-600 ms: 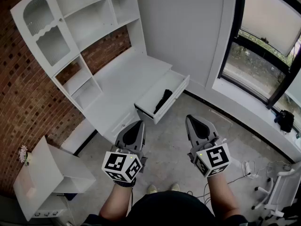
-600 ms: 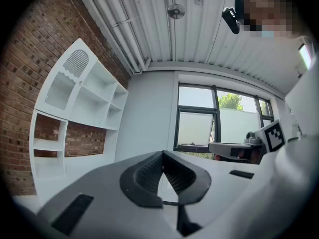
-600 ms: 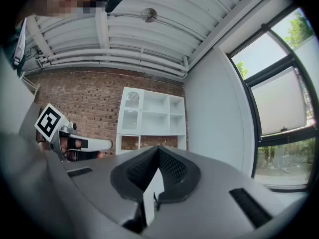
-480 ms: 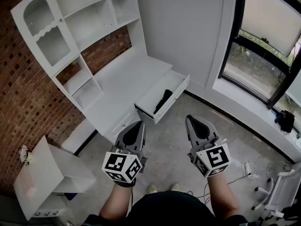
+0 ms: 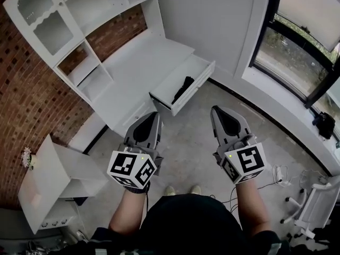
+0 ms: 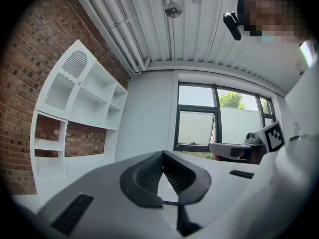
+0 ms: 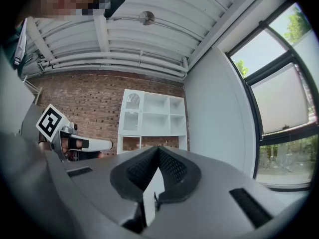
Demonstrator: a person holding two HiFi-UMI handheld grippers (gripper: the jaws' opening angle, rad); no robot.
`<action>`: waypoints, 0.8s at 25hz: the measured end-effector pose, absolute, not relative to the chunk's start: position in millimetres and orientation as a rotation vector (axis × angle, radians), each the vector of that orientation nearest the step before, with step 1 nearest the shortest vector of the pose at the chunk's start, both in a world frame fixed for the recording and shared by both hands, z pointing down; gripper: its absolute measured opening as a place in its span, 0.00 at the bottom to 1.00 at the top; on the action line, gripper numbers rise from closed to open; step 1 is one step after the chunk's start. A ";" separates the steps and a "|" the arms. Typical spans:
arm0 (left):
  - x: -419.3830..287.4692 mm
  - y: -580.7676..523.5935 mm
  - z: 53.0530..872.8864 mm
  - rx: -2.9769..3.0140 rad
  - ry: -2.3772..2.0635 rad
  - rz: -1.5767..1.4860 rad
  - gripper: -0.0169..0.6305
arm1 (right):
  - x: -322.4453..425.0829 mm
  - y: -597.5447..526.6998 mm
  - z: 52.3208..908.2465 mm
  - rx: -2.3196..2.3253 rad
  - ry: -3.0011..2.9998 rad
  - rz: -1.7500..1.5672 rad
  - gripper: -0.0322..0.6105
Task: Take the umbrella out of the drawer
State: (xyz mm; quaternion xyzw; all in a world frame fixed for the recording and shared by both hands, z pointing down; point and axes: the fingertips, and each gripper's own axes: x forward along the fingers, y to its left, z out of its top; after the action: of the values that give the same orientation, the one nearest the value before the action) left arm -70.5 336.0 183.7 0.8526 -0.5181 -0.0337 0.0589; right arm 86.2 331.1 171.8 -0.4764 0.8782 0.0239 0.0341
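Rough red brick wall (image 5: 21, 100); smooth white painted desk (image 5: 143, 62); matt black cloth umbrella (image 5: 183, 88); matt grey plastic left gripper (image 5: 154, 116) and right gripper (image 5: 215, 111), ribbed black pads (image 6: 147, 176).

The drawer (image 5: 197, 85) is white and shallow and stands pulled out of the white desk (image 5: 143, 70), far ahead. The umbrella (image 5: 183, 88) is black, folded and slim, and lies flat along the drawer's length, close to its front panel.
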 end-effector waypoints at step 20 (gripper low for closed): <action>-36.2 304.6 207.9 2.555 -1.562 -0.061 0.04 | 131.5 304.9 197.9 -1.455 2.681 -0.011 0.06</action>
State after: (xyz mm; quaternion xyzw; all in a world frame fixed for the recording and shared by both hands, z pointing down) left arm -36.2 304.6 207.9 0.8507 -0.5202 -0.0204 0.0729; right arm 131.5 304.9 197.9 -0.4764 0.8780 -0.0036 0.0457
